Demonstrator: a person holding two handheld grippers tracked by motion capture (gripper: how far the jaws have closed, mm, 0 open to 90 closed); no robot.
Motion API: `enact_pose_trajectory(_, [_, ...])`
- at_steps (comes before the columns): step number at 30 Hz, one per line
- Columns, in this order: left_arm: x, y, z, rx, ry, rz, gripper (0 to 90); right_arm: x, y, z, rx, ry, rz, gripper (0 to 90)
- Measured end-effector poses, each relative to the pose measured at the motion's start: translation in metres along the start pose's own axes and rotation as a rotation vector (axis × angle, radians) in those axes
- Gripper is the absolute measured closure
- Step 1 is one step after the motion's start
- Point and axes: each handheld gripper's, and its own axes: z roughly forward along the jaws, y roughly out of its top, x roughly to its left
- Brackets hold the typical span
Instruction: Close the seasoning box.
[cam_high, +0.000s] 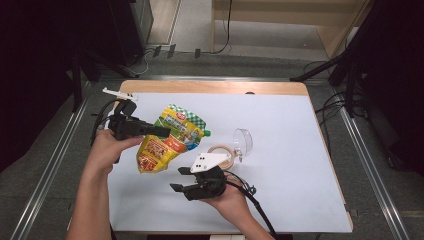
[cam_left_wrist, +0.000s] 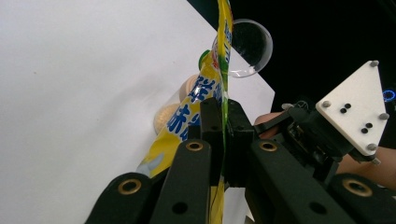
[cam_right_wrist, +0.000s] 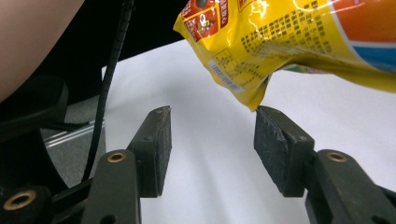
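Holding my right gripper (cam_high: 176, 179) nearest me, low over the white sheet (cam_high: 290, 165), I keep its jaws apart with nothing between them. In the right gripper view the pouch (cam_right_wrist: 289, 42) hangs just above and ahead of the pads (cam_right_wrist: 161, 140), its bottom corner close to the tip of one pad, though I cannot tell whether it touches. My right hand (cam_high: 227, 197) grips the tool from below, and the cable trails off toward my side of the table (cam_high: 215, 87).

Farther out, my left gripper (cam_high: 165, 131) is clamped on the pouch (cam_high: 170, 142). In the left gripper view the pads (cam_left_wrist: 212, 126) pinch the pouch's (cam_left_wrist: 205, 98) thin edge between them, and the pouch is lifted off the sheet, tilted, with its green cap (cam_high: 207, 133) pointing away from me to the right.

Beyond my right gripper a tape roll (cam_high: 223, 152) lies flat on the sheet, and just beside it, farther right, a clear cup (cam_high: 243, 141) lies on its side.
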Motion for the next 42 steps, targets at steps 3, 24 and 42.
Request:
enact_pose_trajectory(3, [0.003,-0.001,-0.001,-0.017,0.002,-0.013,89.6,-0.001,-0.002,-0.004,0.009,0.013,-0.006,47.8])
enact_pose_trajectory(24, [0.025,0.001,0.016,-0.08,0.103,-0.024,89.6,-0.013,-0.017,-0.035,0.027,0.055,0.009,46.8])
enact_pose_trajectory(42, [0.039,0.007,0.058,-0.086,0.126,-0.005,89.6,-0.016,-0.034,-0.05,0.015,0.016,0.005,46.6])
